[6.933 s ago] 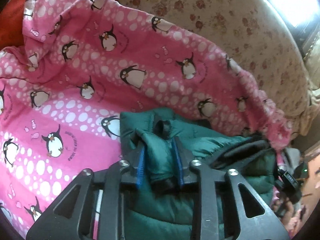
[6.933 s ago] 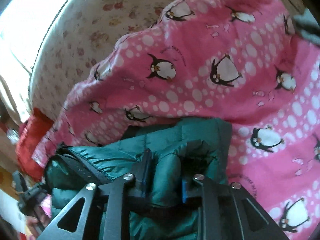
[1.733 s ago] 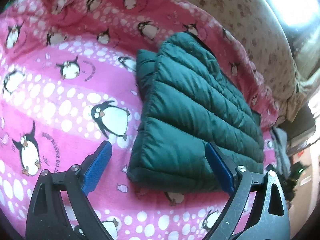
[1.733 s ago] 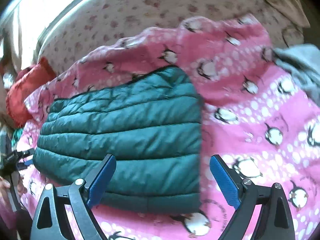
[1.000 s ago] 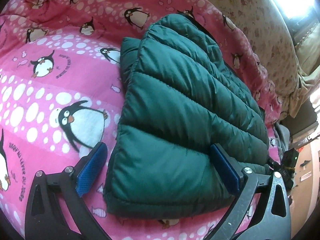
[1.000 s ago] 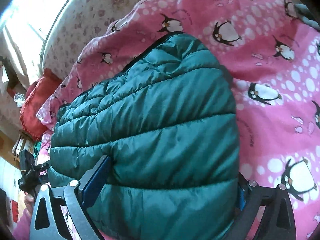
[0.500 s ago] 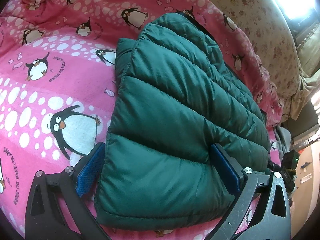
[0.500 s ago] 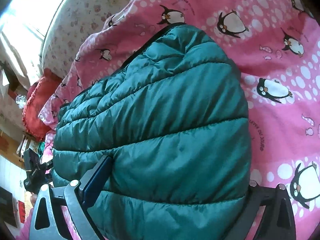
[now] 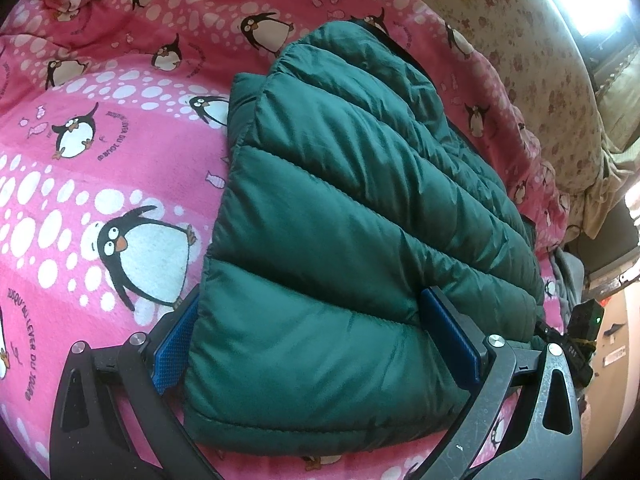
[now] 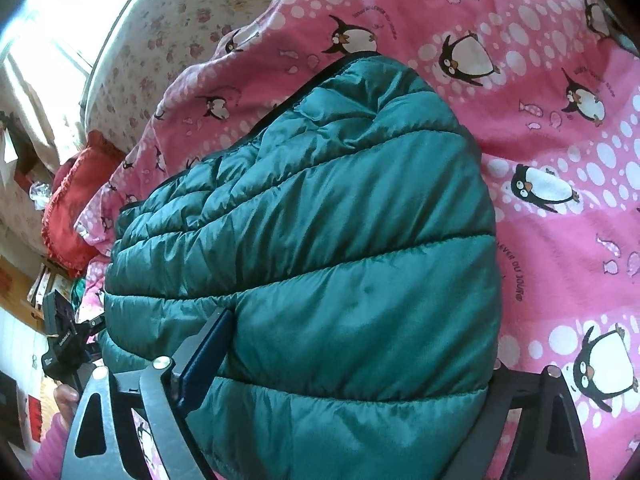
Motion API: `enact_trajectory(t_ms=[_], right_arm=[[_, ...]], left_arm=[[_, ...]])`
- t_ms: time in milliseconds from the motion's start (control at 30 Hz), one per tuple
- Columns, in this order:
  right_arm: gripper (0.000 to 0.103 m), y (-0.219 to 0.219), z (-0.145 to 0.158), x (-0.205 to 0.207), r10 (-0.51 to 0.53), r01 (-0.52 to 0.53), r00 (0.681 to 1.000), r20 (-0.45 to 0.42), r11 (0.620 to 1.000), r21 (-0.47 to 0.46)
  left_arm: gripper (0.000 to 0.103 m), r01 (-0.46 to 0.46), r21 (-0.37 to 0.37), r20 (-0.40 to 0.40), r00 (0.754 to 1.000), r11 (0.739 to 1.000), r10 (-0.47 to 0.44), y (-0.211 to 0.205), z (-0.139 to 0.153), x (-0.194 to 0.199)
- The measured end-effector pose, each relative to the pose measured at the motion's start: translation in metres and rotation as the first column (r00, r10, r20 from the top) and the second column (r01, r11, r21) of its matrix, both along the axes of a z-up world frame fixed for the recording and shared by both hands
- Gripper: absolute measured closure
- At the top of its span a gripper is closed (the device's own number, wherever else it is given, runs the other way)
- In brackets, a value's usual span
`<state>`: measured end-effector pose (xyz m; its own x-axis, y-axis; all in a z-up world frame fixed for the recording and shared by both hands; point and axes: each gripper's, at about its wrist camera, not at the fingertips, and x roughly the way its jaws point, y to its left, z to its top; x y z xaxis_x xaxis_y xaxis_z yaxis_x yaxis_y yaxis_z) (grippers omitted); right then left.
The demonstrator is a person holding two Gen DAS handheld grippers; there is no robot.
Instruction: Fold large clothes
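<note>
Pink penguin blanket (image 9: 120, 160) spread over the bed, flowered sheet (image 9: 540, 60) past the jacket's far edge, and dead centre lies the green puffer jacket (image 9: 360, 208), already folded into a thick quilted block. A red cushion (image 10: 76, 208) sits beyond the jacket's left end in the right wrist view.

Both claws are down at the jacket's near edge, one toward each end. The left gripper (image 9: 320, 344) straddles the bundle, its blue pads (image 9: 176, 352) wide apart; one pad sits at the jacket's side edge and the other dents the top, but whether that is a true squeeze is hard to say. The right gripper (image 10: 340, 364) is spread nearly full and its jaws are closing now, with the jacket's end bulging between them; one pad is hidden behind the fabric, and no firm pinch shows yet.

How will it handle? My read: light, soft and springy, with a slick shiny shell, so it will puff back and slide if held loosely. Best hold looks like a deep bite across the whole stacked edge at both near corners, catching every layer, not just the top panel. A shallow grip would probably let the fold slip open.
</note>
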<state>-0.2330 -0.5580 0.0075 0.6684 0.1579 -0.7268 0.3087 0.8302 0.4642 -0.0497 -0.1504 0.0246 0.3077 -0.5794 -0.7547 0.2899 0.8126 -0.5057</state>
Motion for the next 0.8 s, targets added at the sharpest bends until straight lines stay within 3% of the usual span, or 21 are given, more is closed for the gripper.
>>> enact_trajectory(t_ms=[300, 500, 800], right_arm=[[0.033, 0.002, 0.01, -0.006, 0.003, -0.003, 1.0, 0.008, 1.0, -0.027], [0.042, 0.004, 0.017, -0.012, -0.004, 0.005, 1.0, 0.024, 0.999, -0.041], [0.053, 0.016, 0.035, -0.021, -0.014, 0.016, 0.999, 0.049, 0.998, -0.057]], left_arm=[[0.004, 0.021, 0.035, 0.028, 0.999, 0.999, -0.022, -0.005, 0.006, -0.008], [0.012, 0.039, 0.056, 0.063, 0.997, 0.998, -0.042, -0.004, 0.012, -0.014], [0.049, 0.047, 0.08, 0.132, 0.99, 0.996, -0.057, 0.005, 0.027, -0.024]])
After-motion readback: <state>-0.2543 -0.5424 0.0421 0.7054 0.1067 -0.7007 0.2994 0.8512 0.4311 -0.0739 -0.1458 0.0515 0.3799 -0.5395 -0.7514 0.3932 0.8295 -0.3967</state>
